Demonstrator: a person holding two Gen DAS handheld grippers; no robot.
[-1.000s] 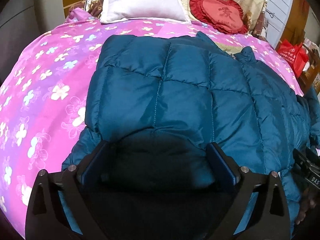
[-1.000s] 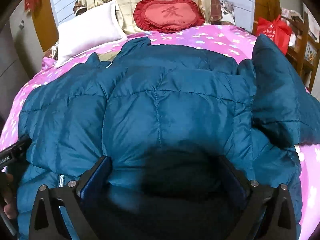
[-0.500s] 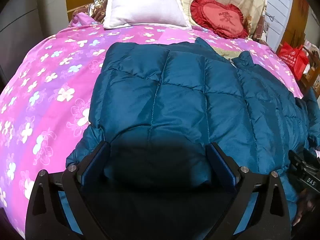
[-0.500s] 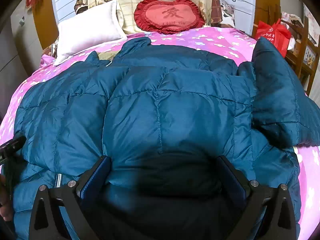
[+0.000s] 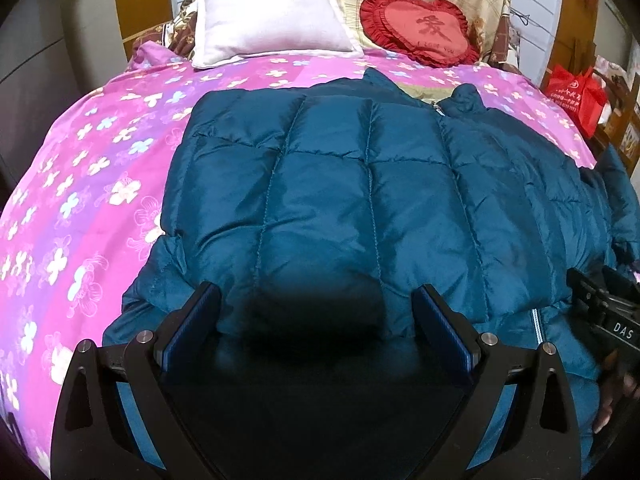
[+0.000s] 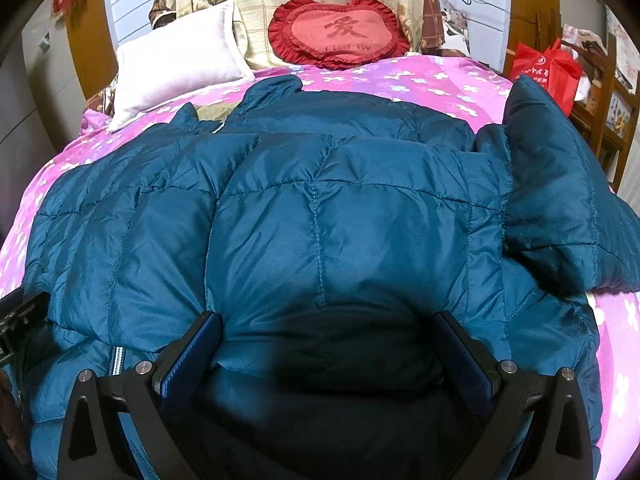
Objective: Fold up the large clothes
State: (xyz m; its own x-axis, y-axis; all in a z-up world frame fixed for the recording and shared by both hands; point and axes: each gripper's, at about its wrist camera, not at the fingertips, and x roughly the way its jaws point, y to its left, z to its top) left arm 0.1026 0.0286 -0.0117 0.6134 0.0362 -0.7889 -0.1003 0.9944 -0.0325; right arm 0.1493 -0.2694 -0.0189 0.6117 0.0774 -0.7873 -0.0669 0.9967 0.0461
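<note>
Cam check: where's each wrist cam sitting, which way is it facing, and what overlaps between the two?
Left wrist: on the left hand-held gripper, low over the near left part of the teal quilted puffer jacket, facing the headboard; its open fingers, the right hand-held gripper and a hand show.
Right wrist: on the right hand-held gripper, over the jacket's near right part, facing the same way; its open fingers show.
Shared: jacket, white pillow, red heart-shaped cushion, pink floral bedspread, red bag.

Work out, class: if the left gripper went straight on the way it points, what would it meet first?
The jacket. The left gripper stands open right over its quilted panel, so the padding fills the line ahead. The white pillow lies well beyond; exact depth is unclear.
</note>
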